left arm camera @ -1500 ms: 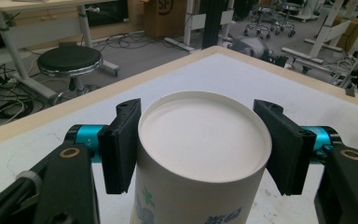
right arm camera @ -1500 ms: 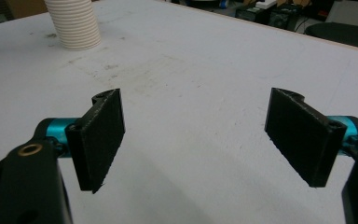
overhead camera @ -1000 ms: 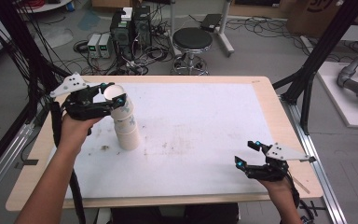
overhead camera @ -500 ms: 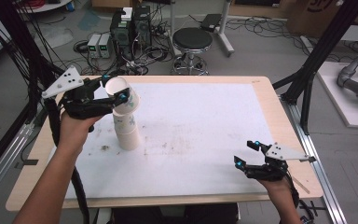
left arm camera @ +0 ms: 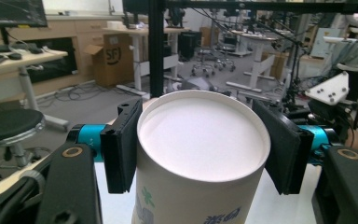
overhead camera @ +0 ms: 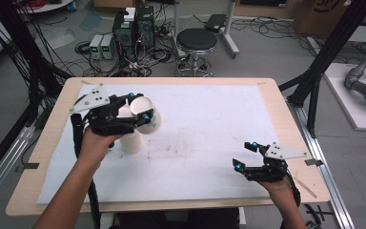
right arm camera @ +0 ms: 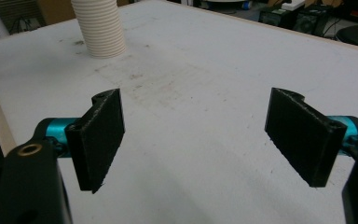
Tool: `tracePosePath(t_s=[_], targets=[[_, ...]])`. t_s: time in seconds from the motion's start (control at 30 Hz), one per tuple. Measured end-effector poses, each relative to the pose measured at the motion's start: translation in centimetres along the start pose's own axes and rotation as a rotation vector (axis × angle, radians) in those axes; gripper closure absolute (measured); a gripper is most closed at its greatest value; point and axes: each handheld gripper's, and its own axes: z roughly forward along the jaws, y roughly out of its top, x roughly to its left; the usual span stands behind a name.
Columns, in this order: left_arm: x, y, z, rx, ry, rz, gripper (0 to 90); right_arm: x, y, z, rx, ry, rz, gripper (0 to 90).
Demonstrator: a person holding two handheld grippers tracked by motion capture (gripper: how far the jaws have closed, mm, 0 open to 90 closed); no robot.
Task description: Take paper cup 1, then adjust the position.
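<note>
Left gripper (overhead camera: 140,114) fingers pinching paper cup (overhead camera: 147,117) just below rim, tilted, upper left of frame beside cup stack (overhead camera: 132,140). Light, crushable: keep squeeze gentle. Right gripper (overhead camera: 247,155) fingers spread, idling over worktop (overhead camera: 209,124).

The paper cup (overhead camera: 147,116) is sitting tilted between the left gripper (overhead camera: 138,107) jaws — just right of the cup stack (overhead camera: 129,136) standing on the table (overhead camera: 267,100); the right gripper (overhead camera: 246,156) is hovering well apart, near-right.

A stack of cups (overhead camera: 131,139) stood near the table's (overhead camera: 219,119) left side; the white mat's middle lay open.
</note>
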Motion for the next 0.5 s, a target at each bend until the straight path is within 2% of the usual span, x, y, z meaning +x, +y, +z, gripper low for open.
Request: tracePosePath(t_s=[0.2,0.23,0.37,0.5], targets=[[-0.4,-1.7,1.3,0.022,-0.038,-0.024,36.4,0.4,0.5,0.2,-0.004,0.03,-0.011,20.3],[-0.6,-2.1,1.6,0.023,-0.055,-0.033,36.3,0.5,0.5,0.2,-0.003,0.039,-0.015,20.3],[-0.8,-2.7,2.0,0.033,-0.075,-0.041,36.3,0.9,0.7,0.4,-0.005,0.069,-0.031,20.4],[-1.0,-3.5,2.5,0.049,-0.1,-0.053,36.3,1.1,0.9,0.6,-0.007,0.095,-0.026,20.4]])
